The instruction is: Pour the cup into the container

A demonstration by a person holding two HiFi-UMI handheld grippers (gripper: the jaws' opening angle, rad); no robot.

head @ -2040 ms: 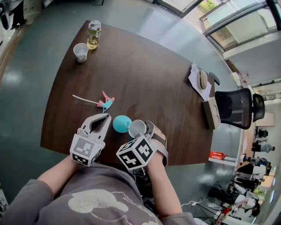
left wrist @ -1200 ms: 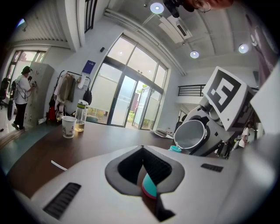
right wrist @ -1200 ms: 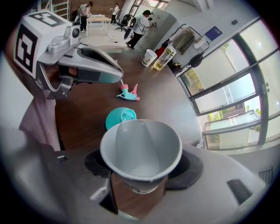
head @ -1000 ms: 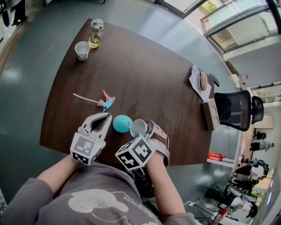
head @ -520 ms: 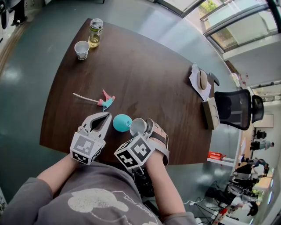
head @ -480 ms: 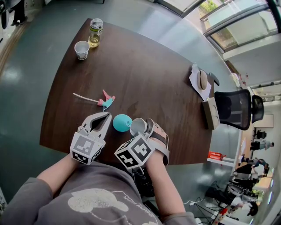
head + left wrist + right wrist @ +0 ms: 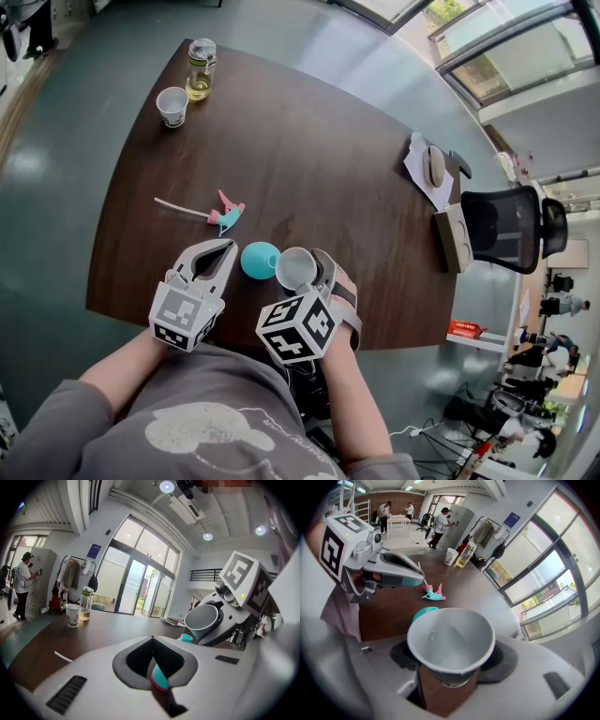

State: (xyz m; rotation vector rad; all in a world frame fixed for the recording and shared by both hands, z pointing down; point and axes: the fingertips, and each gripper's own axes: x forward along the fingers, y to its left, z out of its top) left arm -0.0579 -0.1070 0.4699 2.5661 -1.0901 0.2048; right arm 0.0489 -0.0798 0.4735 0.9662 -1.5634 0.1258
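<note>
Evidently the pour is at or just past its peak: the cup (image 7: 296,268) is tipped over the container (image 7: 258,261). Righting it and setting it down is what remains, I'd judge.

At the desk's far left corner stand a paper cup (image 7: 172,106), its contents out of my sight, and a bottle (image 7: 199,73) part full of yellowish liquid. Both are well apart from the action.

Near the front edge the left gripper (image 7: 225,248) hovers idle, its fingers closed tip to tip on nothing. Just right of it sits the teal container, and I can't see what has gone into it. The grey cup hangs just above its right side, mouth tilted toward it, with its base clamped in the fingers of the right gripper (image 7: 449,679). The cup's inside looks pale and nearly empty, perhaps with a film of clear liquid, though that's hard to say.
</note>
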